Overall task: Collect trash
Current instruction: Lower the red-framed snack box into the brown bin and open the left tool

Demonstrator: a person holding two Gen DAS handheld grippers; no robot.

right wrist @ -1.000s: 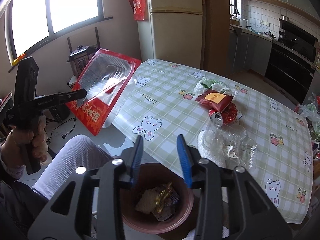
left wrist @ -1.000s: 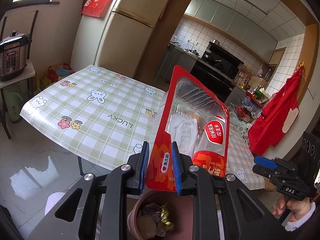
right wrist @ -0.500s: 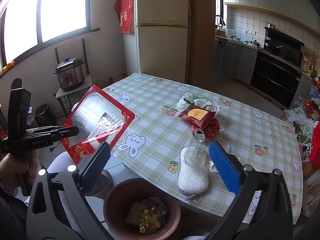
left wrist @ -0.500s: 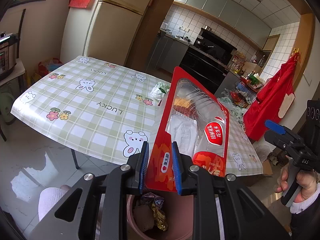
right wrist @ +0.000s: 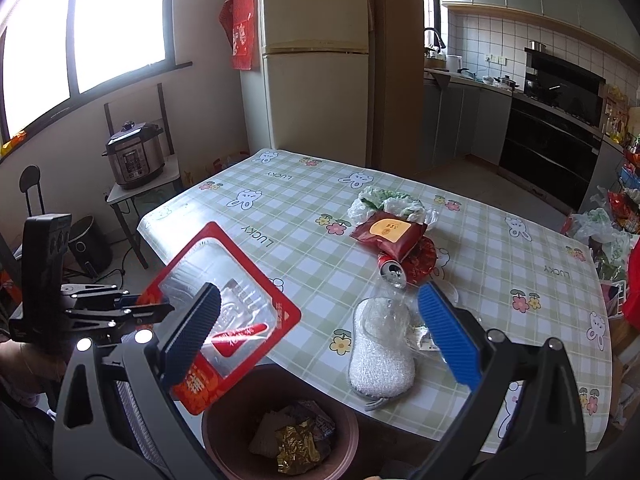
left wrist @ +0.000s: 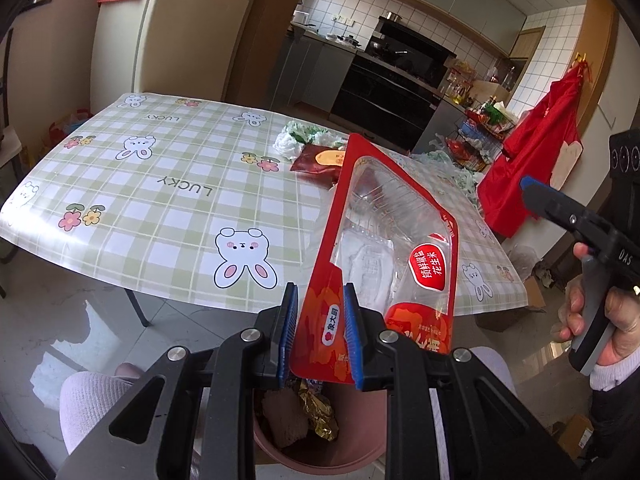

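1. the counter (right wrist: 304, 216) carries a dark red pouch (right wrist: 388, 232), a can (right wrist: 394, 270) and a white sponge (right wrist: 380, 352) toward its near edge.
2. a brown bin (right wrist: 224, 432) stands below the near edge, wrappers inside.
3. the red-and-clear package (left wrist: 384, 248) stands upright above the bin, its lower left corner between the left gripper (left wrist: 320, 332) fingers (left wrist: 288, 328), which are clenched on it.
4. the right gripper (right wrist: 316, 332) fingers (right wrist: 448, 332) are spread wide and grasp nothing, having just been opening.
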